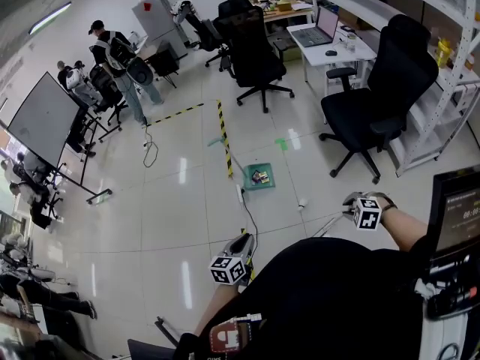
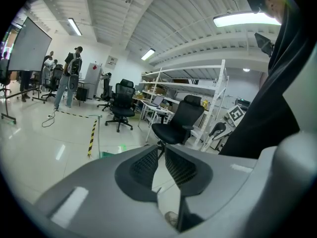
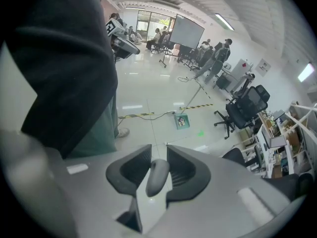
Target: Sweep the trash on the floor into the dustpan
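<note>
A green dustpan stands on the pale tile floor with several scraps of trash in it; its long handle leans away to the upper left. It also shows small in the right gripper view as the dustpan, and as a green edge in the left gripper view. My right gripper is shut on the rounded grey end of a broom handle; the broom's head is hidden behind my body. My left gripper points out over the floor, well short of the dustpan, jaws a narrow gap apart with nothing between them.
A yellow-and-black tape line and a cable with a power strip run across the floor beside the dustpan. Black office chairs and a white desk stand to the right. People and a big screen are far left.
</note>
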Available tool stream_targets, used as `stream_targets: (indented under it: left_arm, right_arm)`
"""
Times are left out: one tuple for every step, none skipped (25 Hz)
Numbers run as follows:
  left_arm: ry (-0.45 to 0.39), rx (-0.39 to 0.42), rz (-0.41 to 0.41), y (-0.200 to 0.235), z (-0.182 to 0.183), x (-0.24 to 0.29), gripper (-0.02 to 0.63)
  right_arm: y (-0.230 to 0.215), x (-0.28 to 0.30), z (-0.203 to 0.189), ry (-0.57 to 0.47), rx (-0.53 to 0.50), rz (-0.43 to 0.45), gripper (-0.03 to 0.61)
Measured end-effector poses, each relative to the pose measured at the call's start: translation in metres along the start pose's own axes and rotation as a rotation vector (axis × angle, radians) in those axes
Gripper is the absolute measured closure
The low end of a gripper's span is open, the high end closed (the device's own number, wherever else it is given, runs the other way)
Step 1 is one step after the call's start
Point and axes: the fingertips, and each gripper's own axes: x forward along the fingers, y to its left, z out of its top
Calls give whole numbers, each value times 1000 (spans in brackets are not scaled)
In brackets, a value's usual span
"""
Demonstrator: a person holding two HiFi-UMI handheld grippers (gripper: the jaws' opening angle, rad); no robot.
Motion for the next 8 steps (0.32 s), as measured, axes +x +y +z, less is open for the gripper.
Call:
stream_targets:
  left_arm:
    - [2,2,-1,0,0,1,565]
    - [4,4,-3,-1,0,1,565]
    - [6,6,-5,-1,0,2,565]
    - [7,7,-7,-2,0,3,565]
    - [7,6,-8,-2,0,4,565]
    - [7,5,-9,-2,0,6,565]
    - [6,5,-10,-3,0,7,565]
    - [6,4,-12,-3,0,7,565]
  right_arm:
    - [0,0,0,-1,0,1,485]
    - [-1,0,-1,-2,3,1,485]
    - [-1,0,-1,-5,6,1,485]
    - [-2,0,-1,-7,9,1,485]
    - [-2,0,-2,-8,12,2,485]
    - [-2,0,-2,-8,14,3,485]
    - [-2,1,-3,-7,16,4,485]
    - [-2,1,-4,-7,17,6,485]
